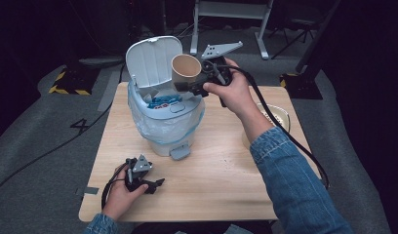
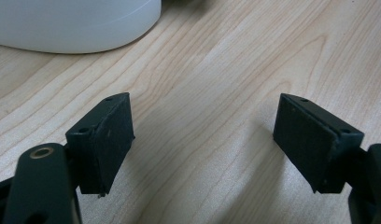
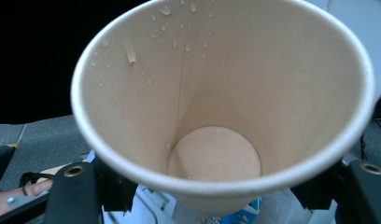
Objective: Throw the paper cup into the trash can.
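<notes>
Tan paper cup [image 1: 186, 71], empty and wet inside, sits clamped between the right gripper [image 1: 197, 84] fingers above the white pedal bin [image 1: 164, 109]. Judged light, crushable; grip mid-wall gently. Left gripper [image 1: 147, 184] fingers stand apart, empty.

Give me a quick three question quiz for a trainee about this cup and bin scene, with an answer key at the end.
1. True or false: the paper cup held by the right gripper has a lid on it.
2. What stands between the jaws of the left gripper?
A. a cup
B. nothing, just bare table
C. a bag
3. In what state is the lid of the white bin?

Key:
1. False; the right gripper view looks straight into the open cup, with droplets on its inner wall.
2. B
3. Raised open, with blue packaging visible inside.
</notes>
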